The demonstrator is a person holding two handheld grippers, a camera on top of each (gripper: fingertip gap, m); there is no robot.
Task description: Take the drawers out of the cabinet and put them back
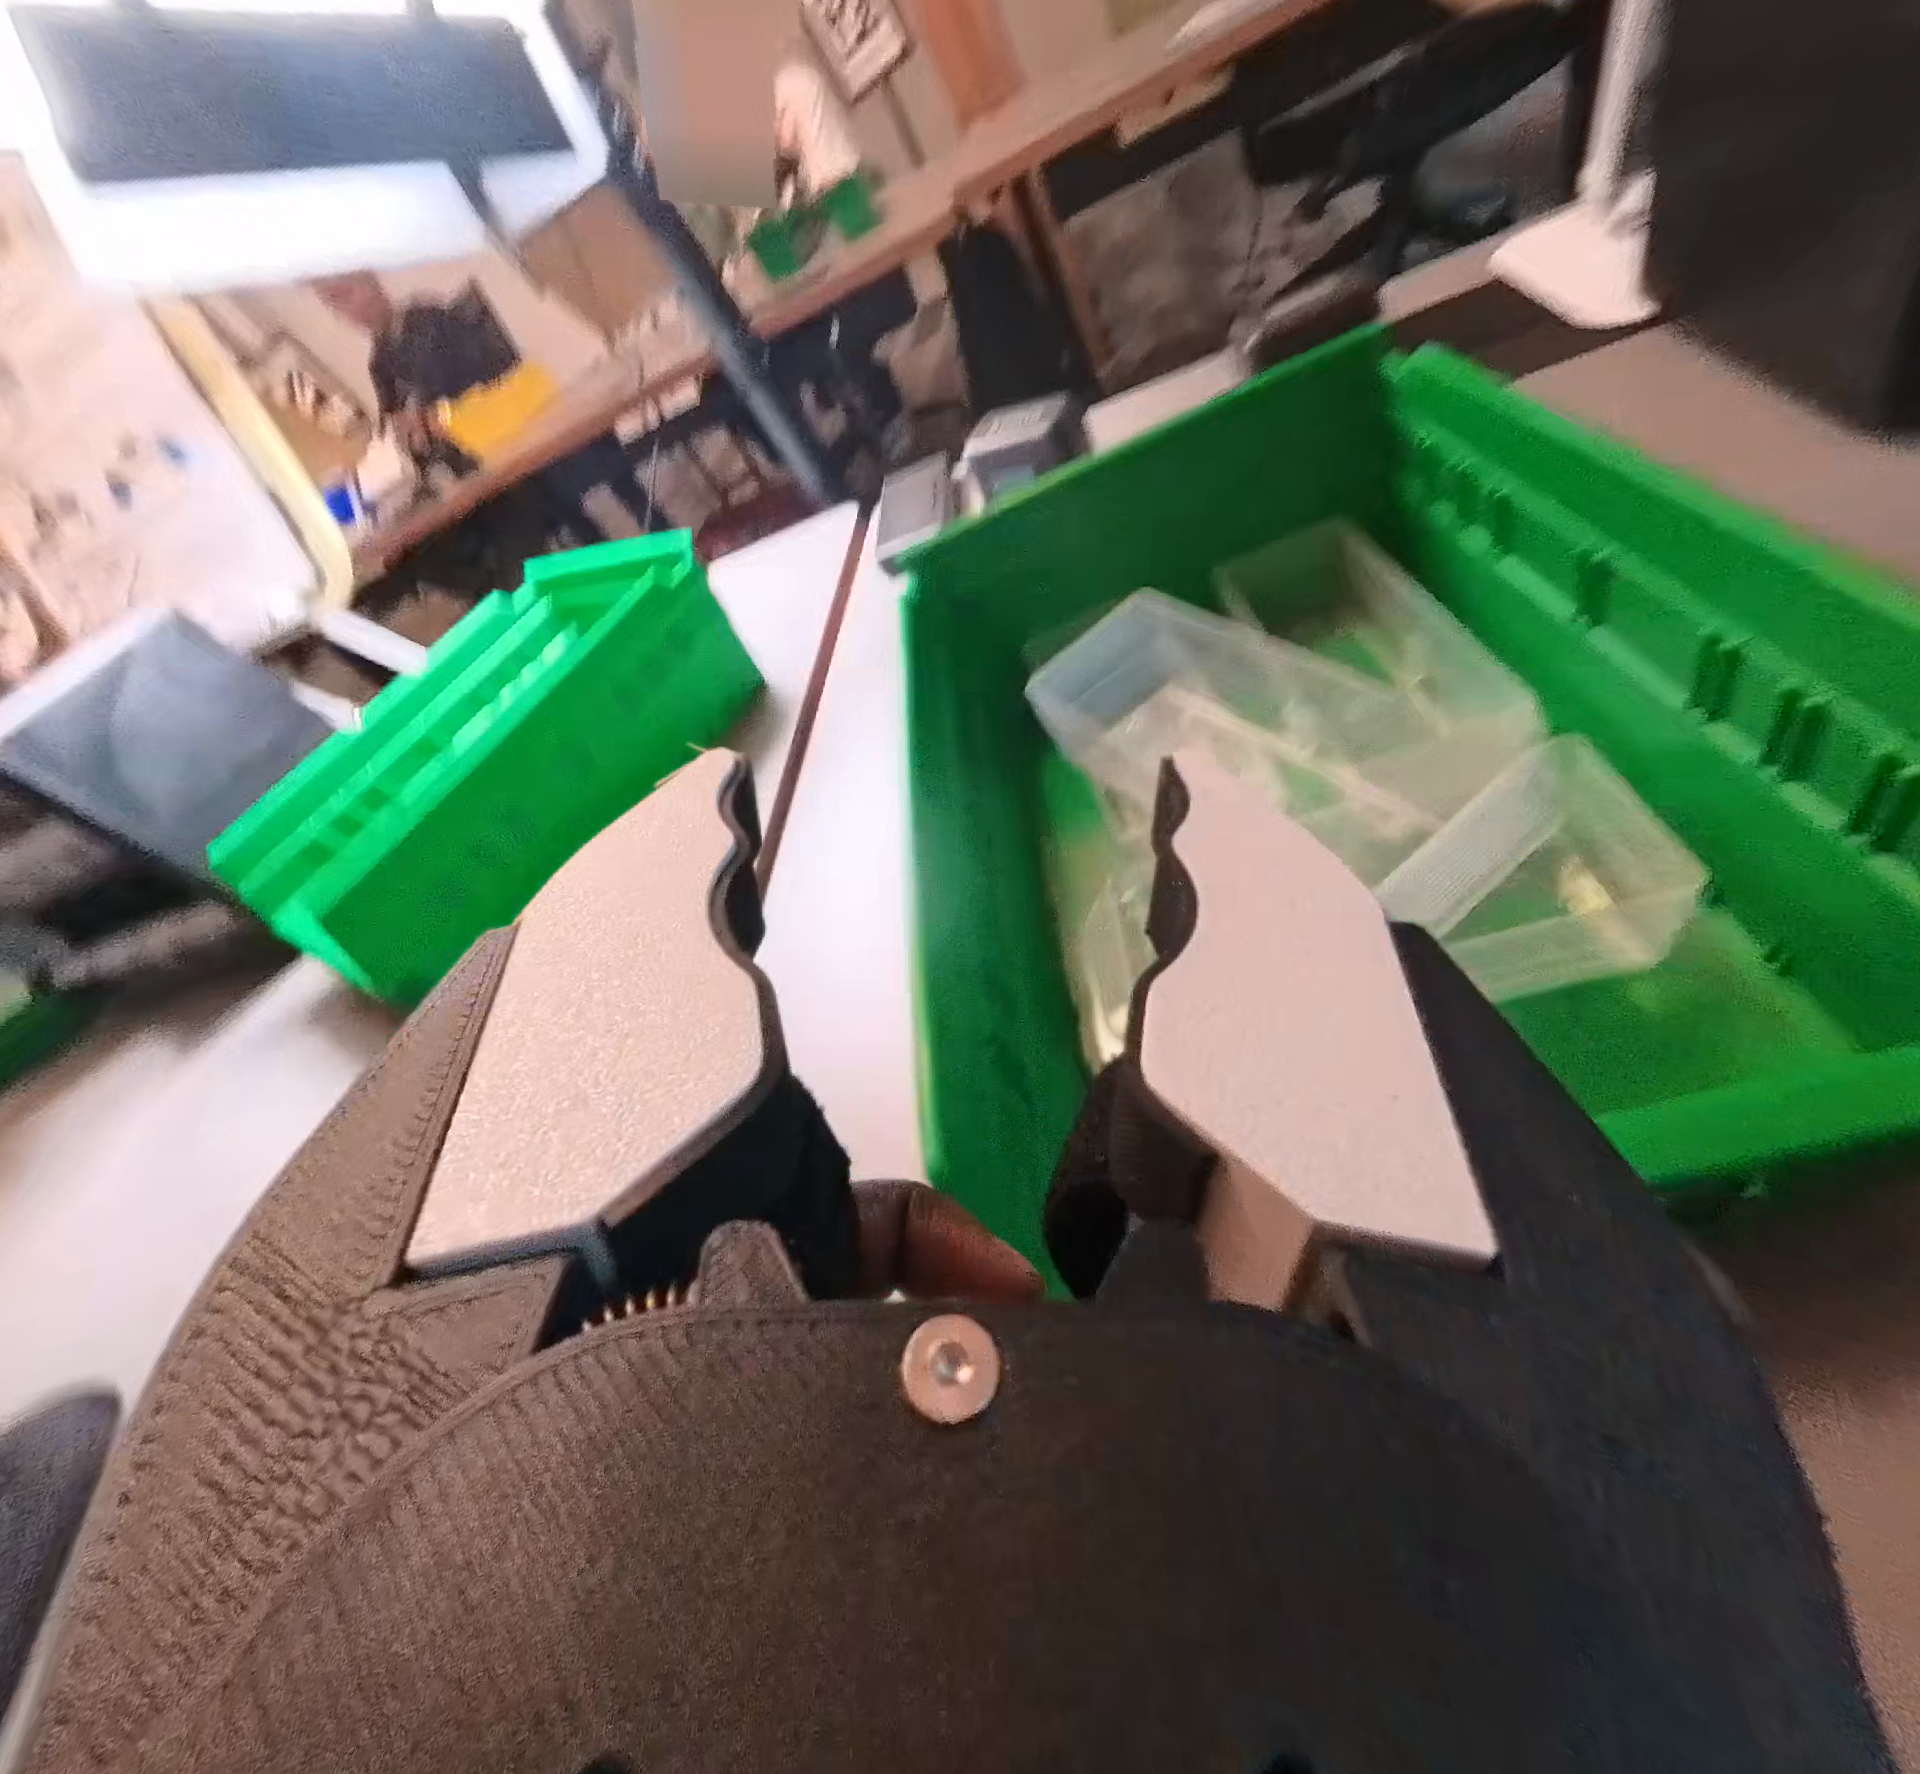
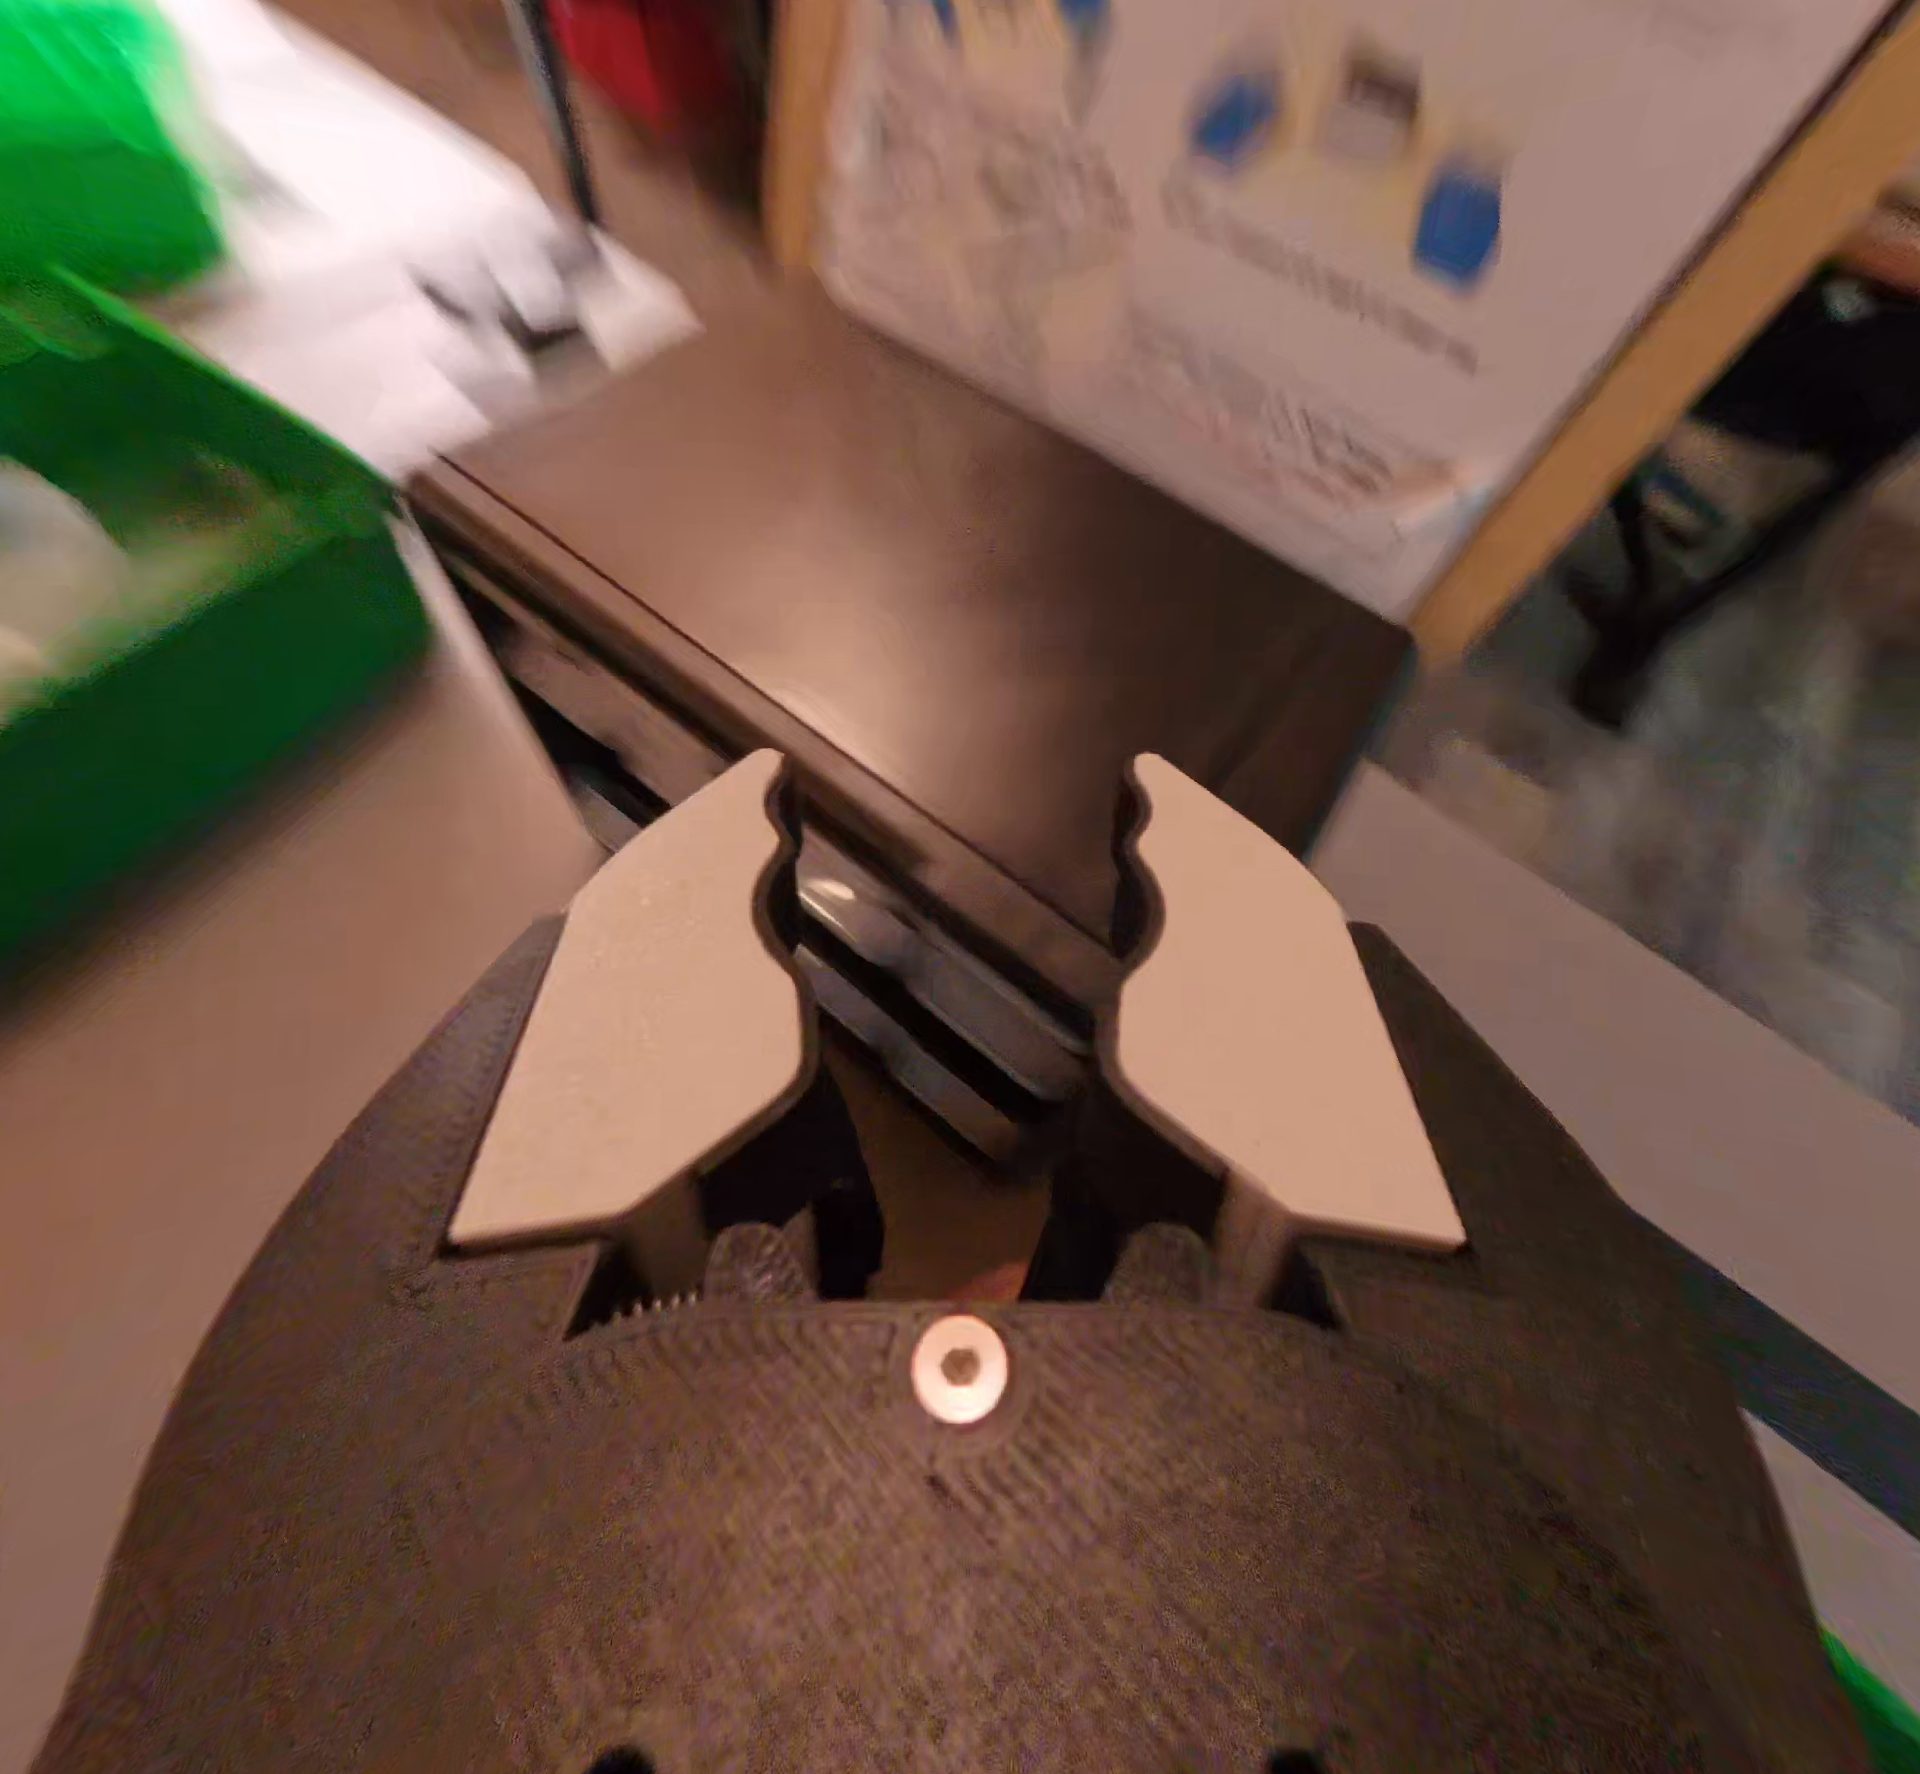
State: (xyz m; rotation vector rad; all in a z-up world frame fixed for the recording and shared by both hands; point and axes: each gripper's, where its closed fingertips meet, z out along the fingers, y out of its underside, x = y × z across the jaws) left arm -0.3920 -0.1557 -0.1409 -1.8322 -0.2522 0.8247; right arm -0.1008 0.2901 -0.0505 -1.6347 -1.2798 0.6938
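My left gripper [image 1: 951,768] is open and empty, over the table beside the left wall of a large green drawer [image 1: 977,893]. Several clear plastic boxes [image 1: 1299,706] lie in that drawer. A smaller green drawer [image 1: 520,768] rests on the table to the left, apart from the gripper. My right gripper [image 2: 956,768] is open, just above the top front edge of the dark cabinet [image 2: 935,529]. The cabinet's slotted front [image 2: 623,696] faces left. A blurred green drawer [image 2: 208,685] lies left of the cabinet.
A white poster board with a wooden frame [image 2: 1247,166] stands behind the cabinet. The table edge [image 2: 1558,945] runs along the right. A dark monitor base [image 1: 1766,166] stands at the back right. A small grey device [image 1: 914,498] sits behind the large drawer. A person [image 1: 436,353] is far off.
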